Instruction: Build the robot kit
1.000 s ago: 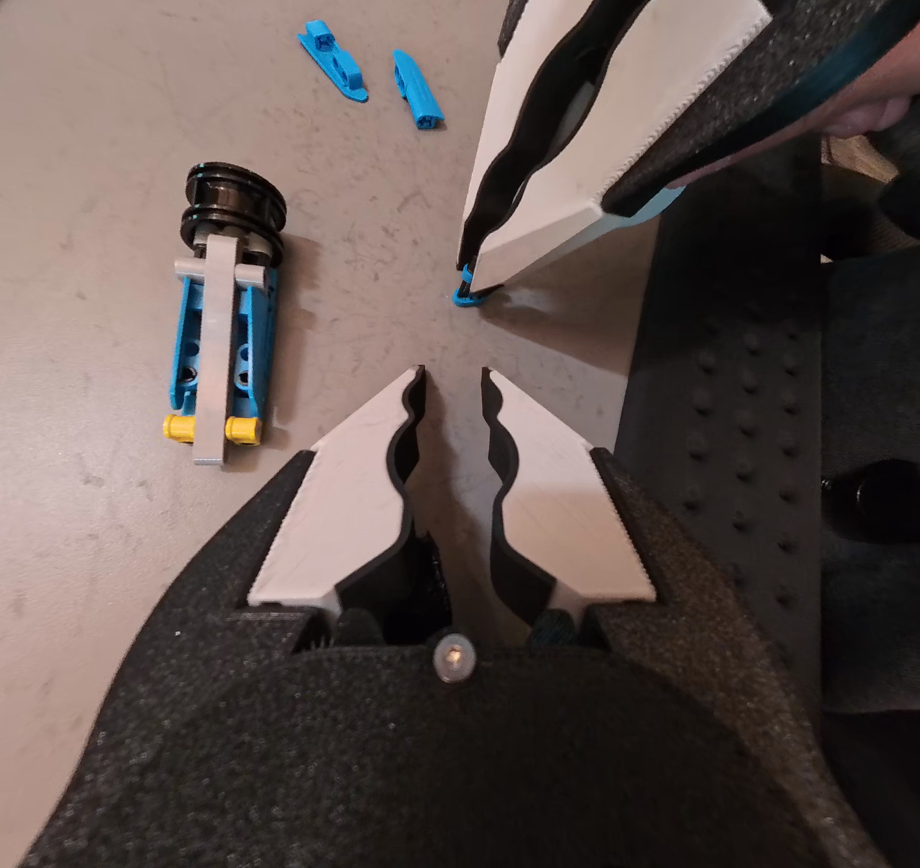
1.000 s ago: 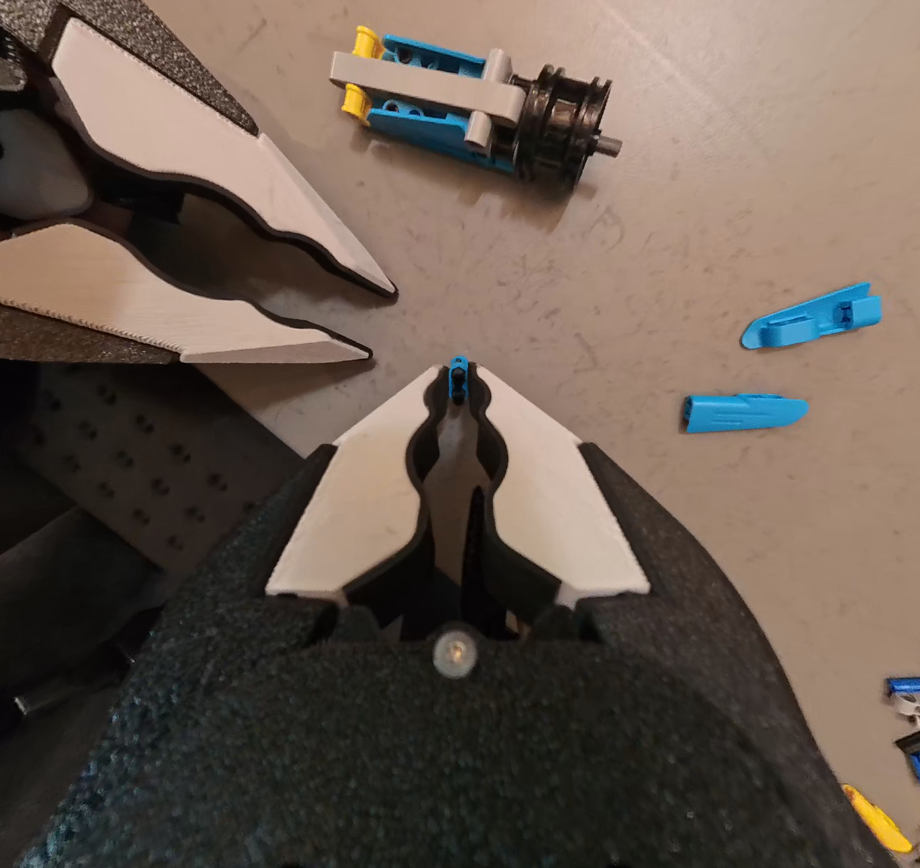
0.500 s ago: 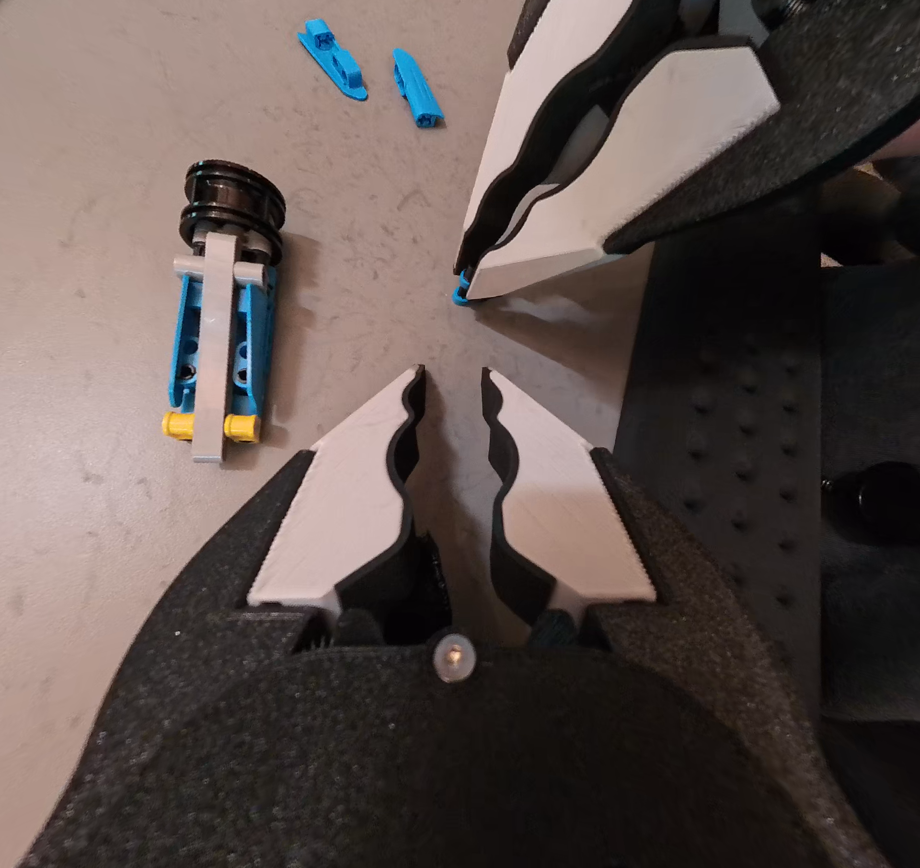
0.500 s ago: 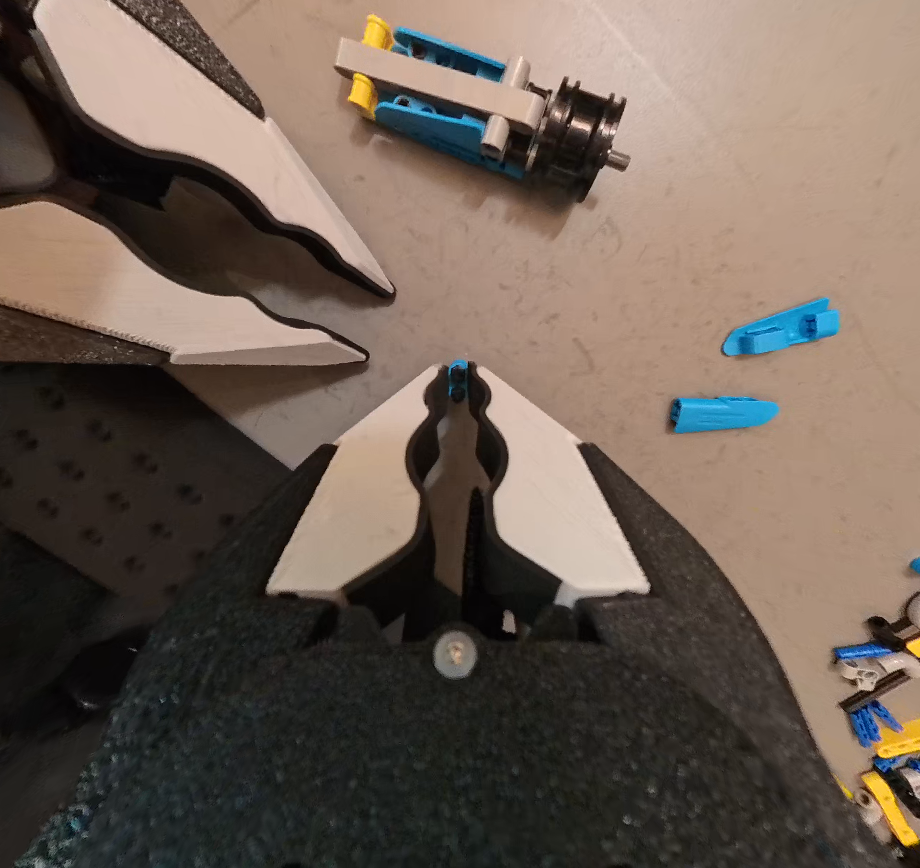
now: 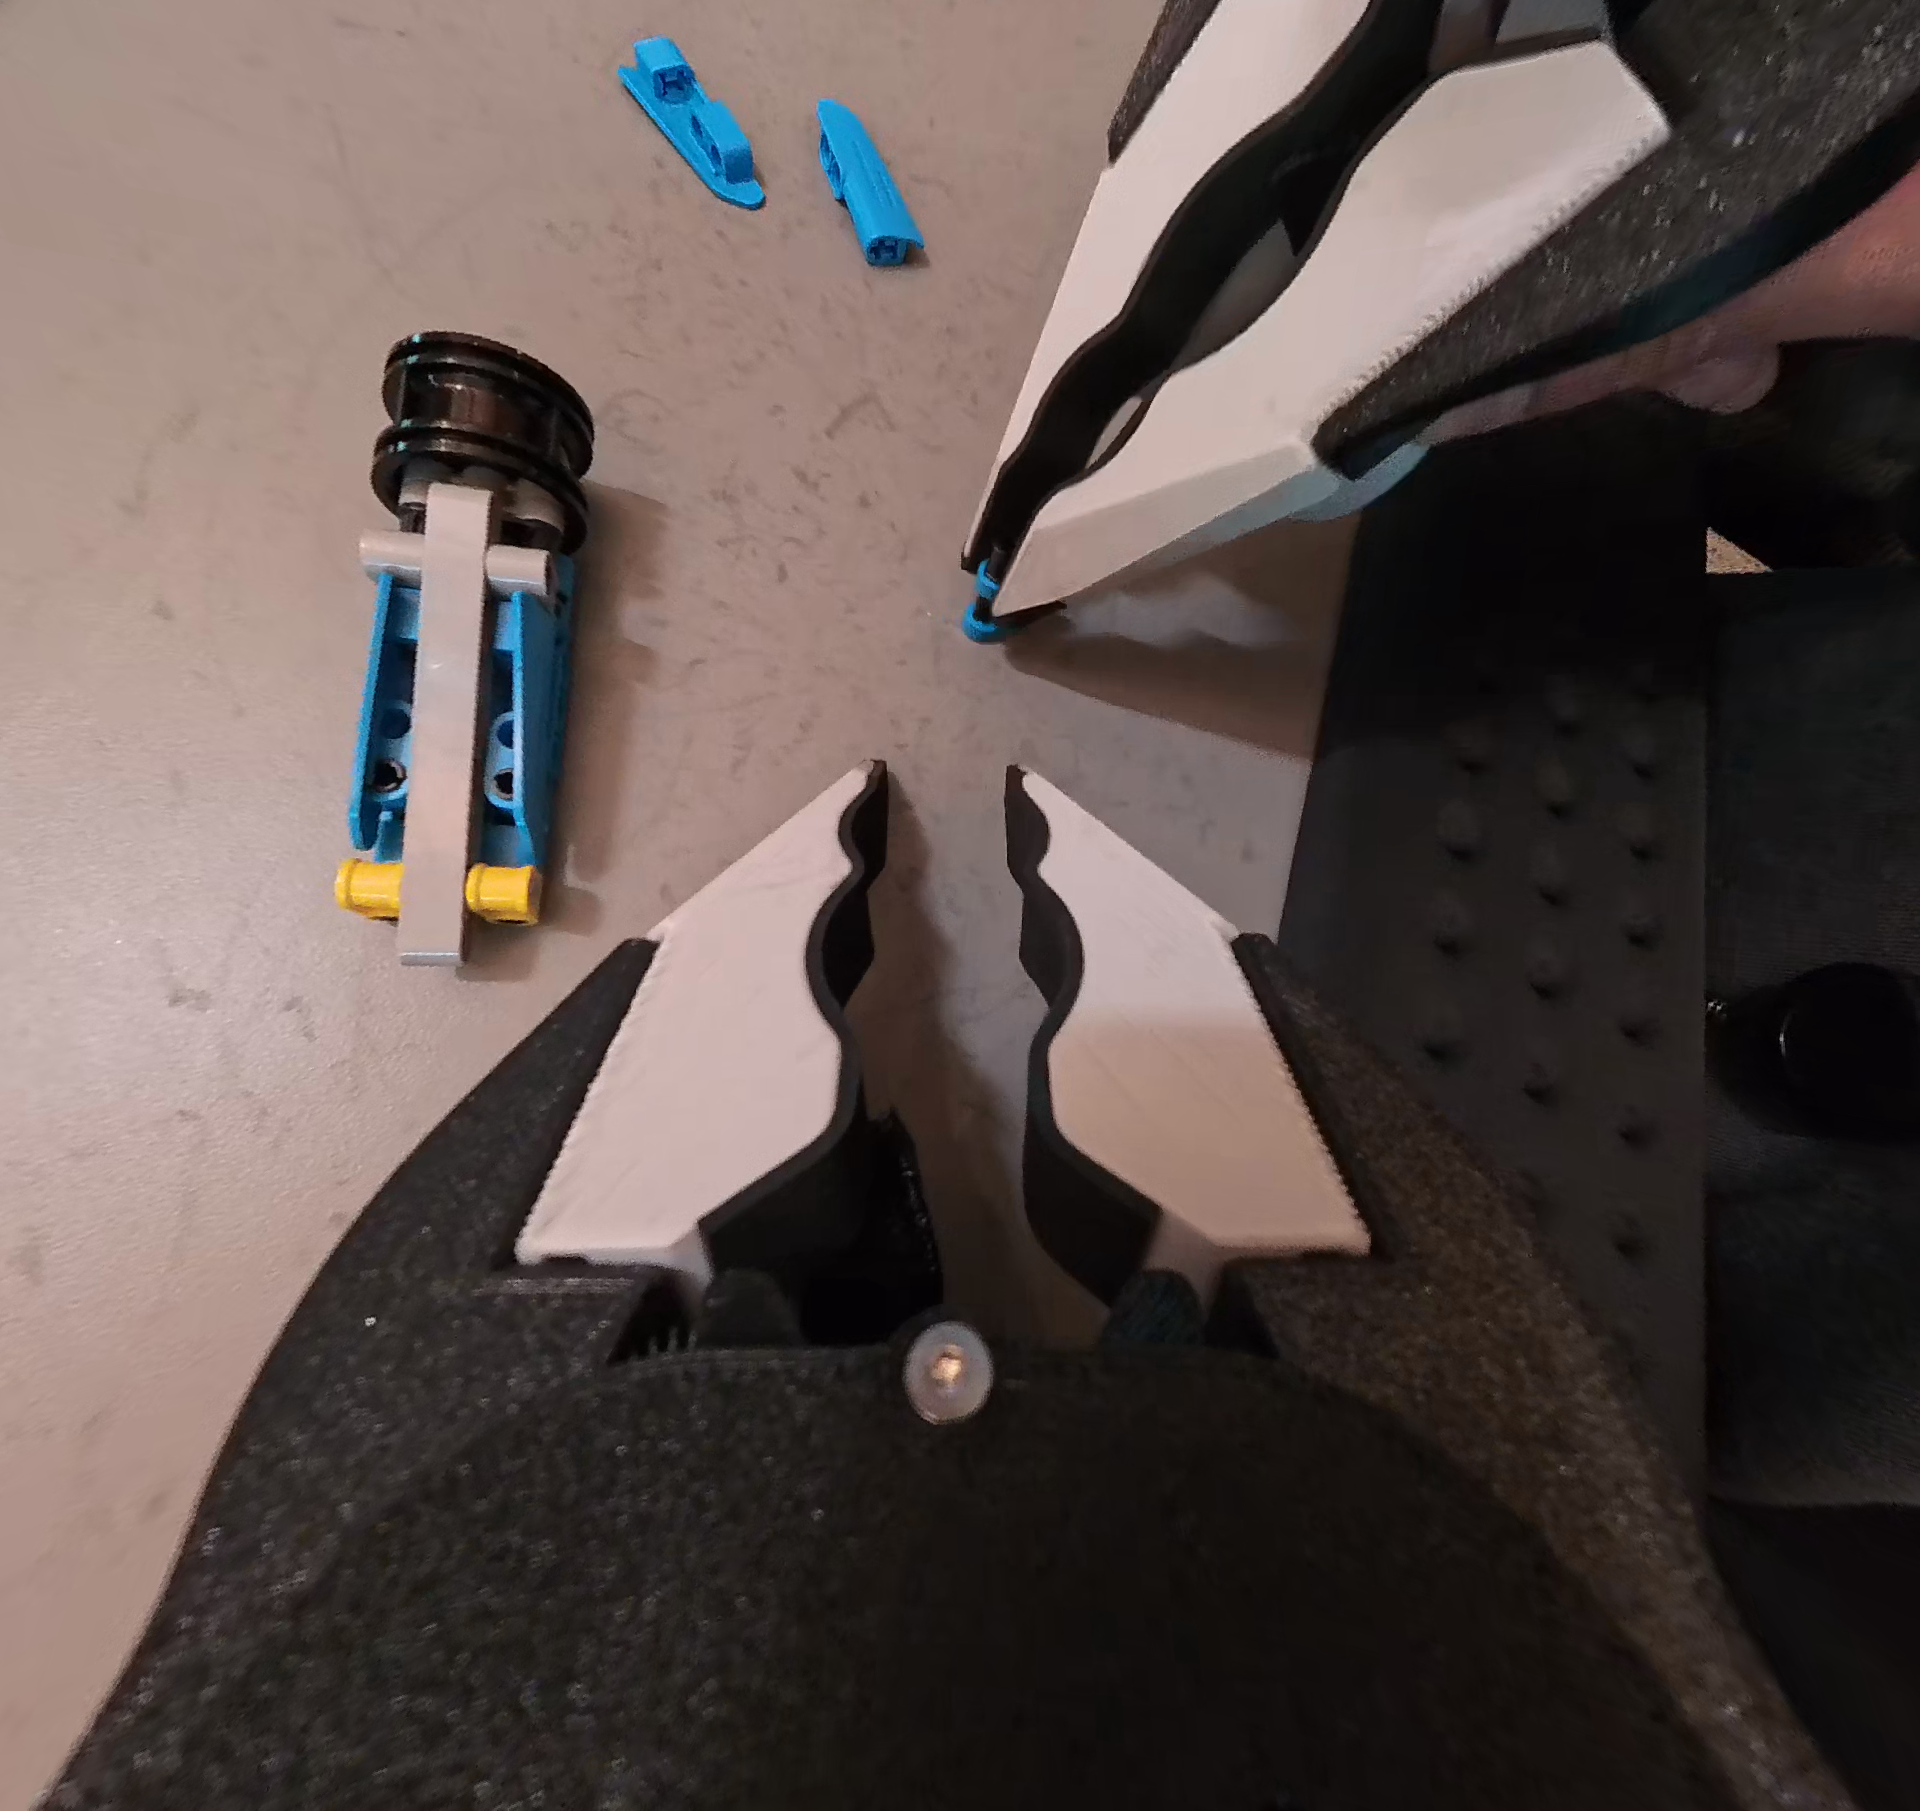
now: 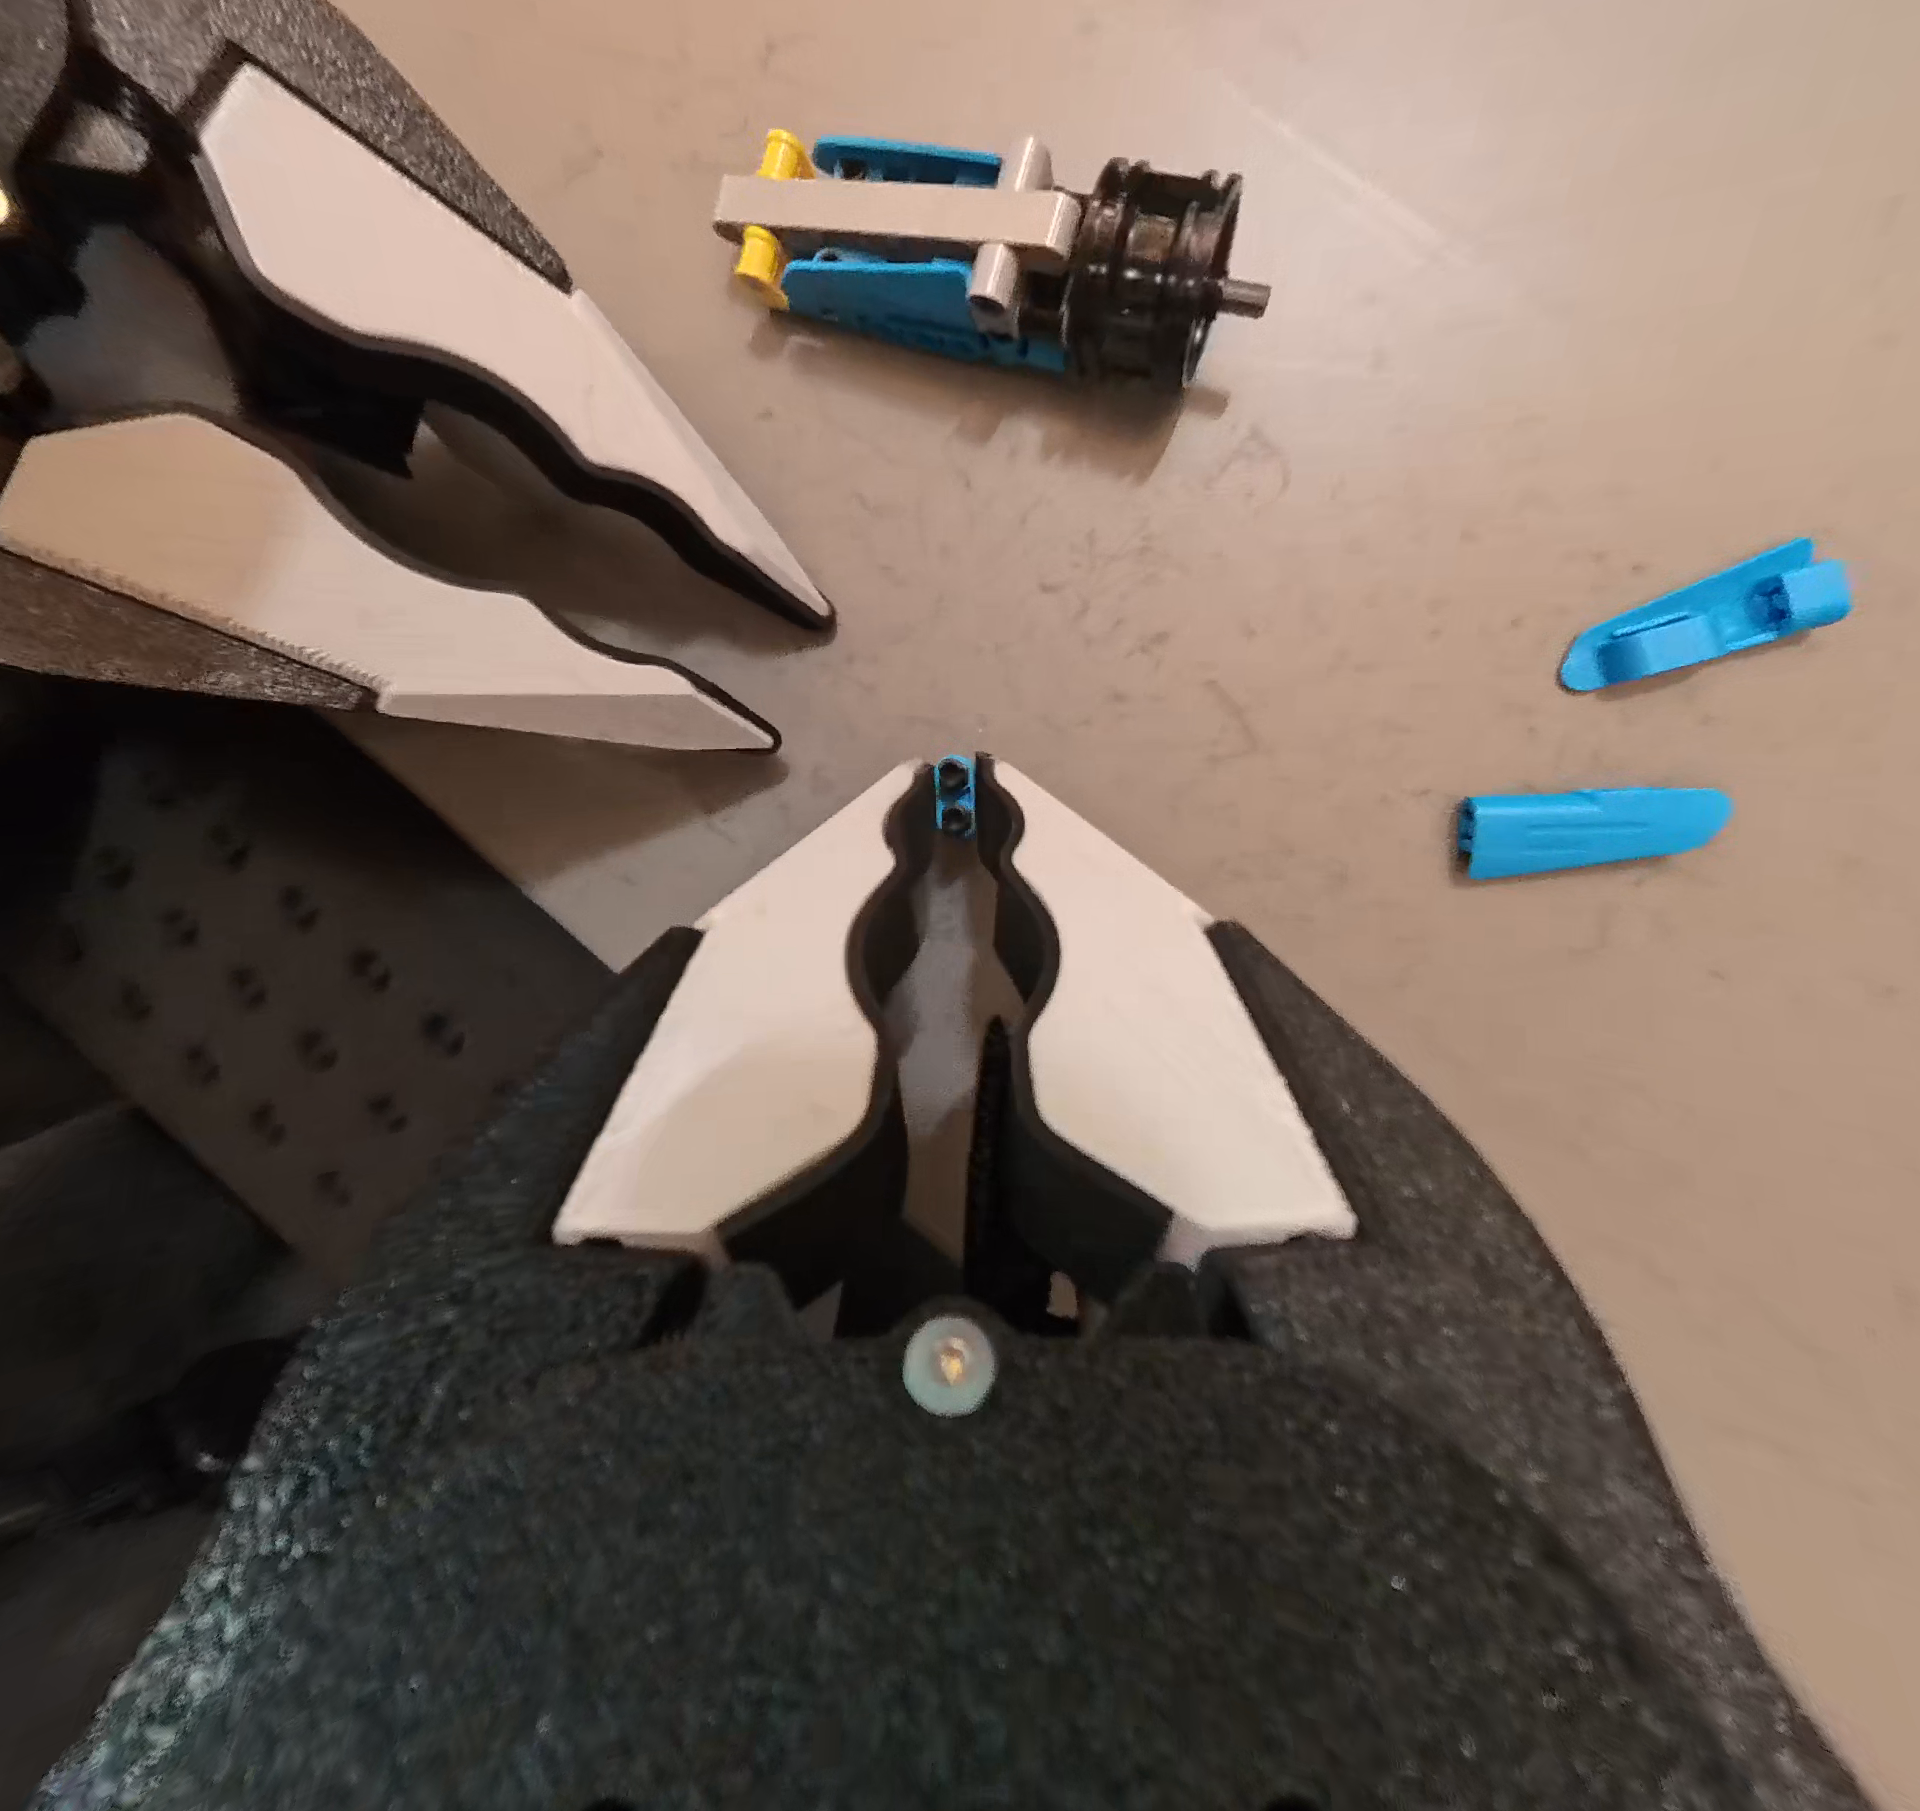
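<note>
Pinching a small blue plastic peg (image 6: 954, 797), right gripper (image 6: 956, 764); left gripper (image 5: 943, 774) fingers parted, empty

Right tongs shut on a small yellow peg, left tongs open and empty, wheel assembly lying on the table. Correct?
Not quite: the peg in the right tongs is blue, not yellow, as the right wrist view shows. The rest holds: left tongs open and empty, wheel assembly lying on the table.

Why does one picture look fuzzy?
Right wrist view: the right gripper body looks smeared and the blue pieces soft, likely motion blur. Left wrist view: sharper, with a pale glare patch on the table.
</note>
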Action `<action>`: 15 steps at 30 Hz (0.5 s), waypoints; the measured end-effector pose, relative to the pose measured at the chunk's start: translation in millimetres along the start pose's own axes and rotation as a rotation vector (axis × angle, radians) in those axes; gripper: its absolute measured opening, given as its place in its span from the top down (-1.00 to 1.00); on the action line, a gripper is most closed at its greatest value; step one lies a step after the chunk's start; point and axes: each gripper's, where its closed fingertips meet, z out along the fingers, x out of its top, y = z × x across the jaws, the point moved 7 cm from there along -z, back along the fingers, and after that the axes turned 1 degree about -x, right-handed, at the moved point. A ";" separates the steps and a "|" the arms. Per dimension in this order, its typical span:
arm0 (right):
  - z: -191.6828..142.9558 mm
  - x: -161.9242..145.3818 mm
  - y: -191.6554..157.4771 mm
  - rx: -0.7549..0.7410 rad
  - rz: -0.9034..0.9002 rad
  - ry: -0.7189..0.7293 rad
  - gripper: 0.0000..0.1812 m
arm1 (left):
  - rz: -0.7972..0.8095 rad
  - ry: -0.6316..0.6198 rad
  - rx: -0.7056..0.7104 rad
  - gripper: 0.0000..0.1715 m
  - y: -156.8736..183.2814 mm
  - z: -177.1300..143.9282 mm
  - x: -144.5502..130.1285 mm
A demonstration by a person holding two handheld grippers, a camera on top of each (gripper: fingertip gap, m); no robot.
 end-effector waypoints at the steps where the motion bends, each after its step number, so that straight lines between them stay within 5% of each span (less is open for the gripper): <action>1: -0.2 -0.7 1.4 0.024 0.026 0.008 0.92 | 0.000 0.000 0.000 0.75 0.0 0.1 -0.1; 15: 1.7 -7.2 13.9 0.445 0.399 0.104 0.92 | 0.040 0.004 -0.039 0.68 6.1 0.0 0.2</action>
